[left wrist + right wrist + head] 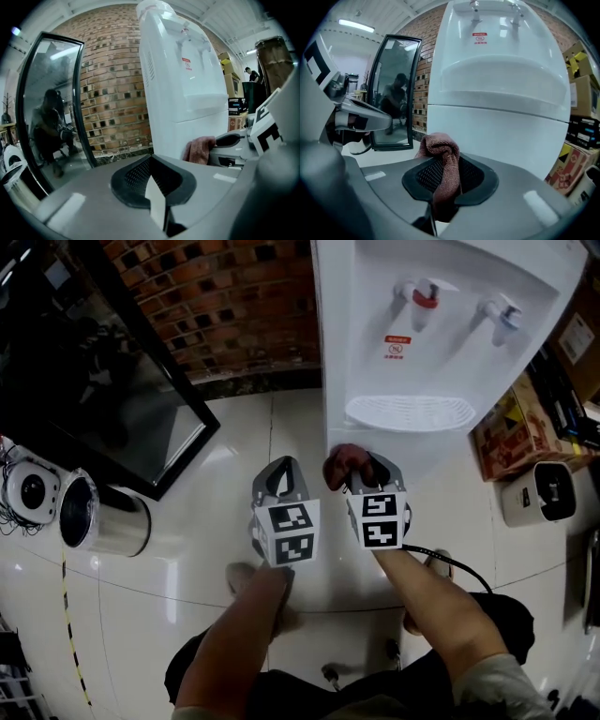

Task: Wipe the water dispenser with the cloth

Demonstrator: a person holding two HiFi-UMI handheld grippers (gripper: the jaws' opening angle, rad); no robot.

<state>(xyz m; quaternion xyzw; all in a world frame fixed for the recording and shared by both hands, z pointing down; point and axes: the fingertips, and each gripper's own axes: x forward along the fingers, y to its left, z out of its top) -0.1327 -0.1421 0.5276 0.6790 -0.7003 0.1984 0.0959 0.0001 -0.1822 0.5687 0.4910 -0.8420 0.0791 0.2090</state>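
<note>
The water dispenser was seen standing on the pale floor against a brick wall, and everything else is placed from it. The cloth, a reddish-brown wad, was clamped in the right gripper, whose jaws were closed on it so that a bunched end stuck out ahead of the tips. It was held low in front of the dispenser's lower front panel, below the drip tray, near the panel; contact could not be confirmed from any view. The left gripper was held just to the left of the dispenser's front corner, with its jaws drawn together and nothing between them.

Wiping was judged not to have started properly, since only the lower panel was within reach of the cloth.

Several risks were judged from this position. Only a narrow strip of cloth was pinched, so it could be dragged out of the jaws if it were pressed hard and slid across the panel. Because so little cloth projected, the panel could be scraped by the bare jaw tips. If the wipe were carried up to the red tap or the blue tap, a lever could be pushed and water released. The empty gripper, held so near the corner, could be knocked against the casing.
</note>
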